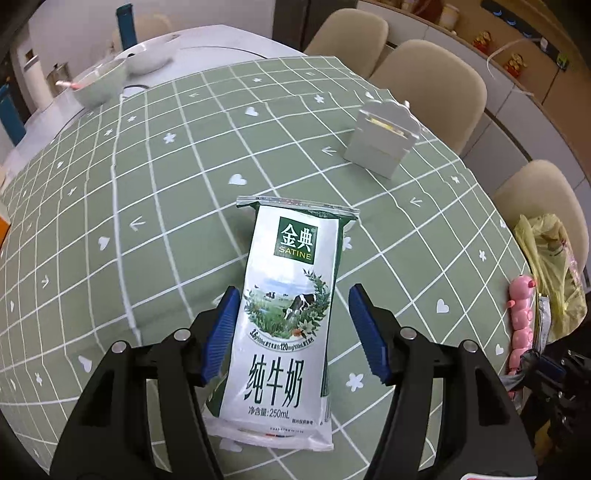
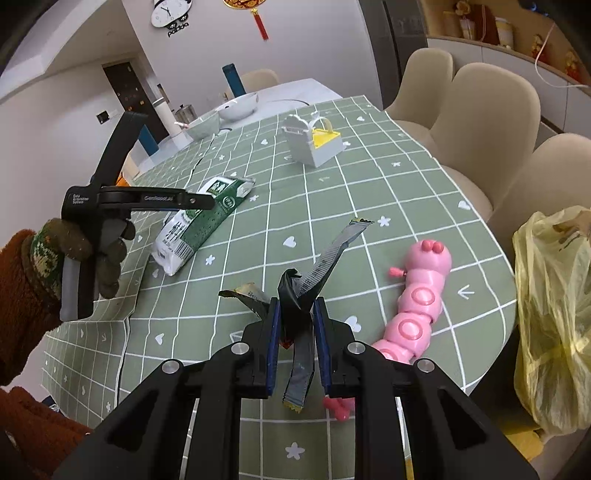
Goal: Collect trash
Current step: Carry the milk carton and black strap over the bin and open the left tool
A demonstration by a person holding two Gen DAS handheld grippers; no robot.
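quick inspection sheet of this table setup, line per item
surface: green grid tablecloth, creased.
job's things: milk pouch lying flat; crumpled wrapper; yellow bag at the table edge.
clutter: pink caterpillar toy, grey and yellow box, bowls at the far end.
grippers: left tongs open around the pouch; right tongs shut on the wrapper.
cables: nothing seen on the table.
surroundings: beige chairs, wall clock.

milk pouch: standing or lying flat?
Lying flat. The milk pouch rests lengthwise on the tablecloth, label up, between the open left gripper's fingers.
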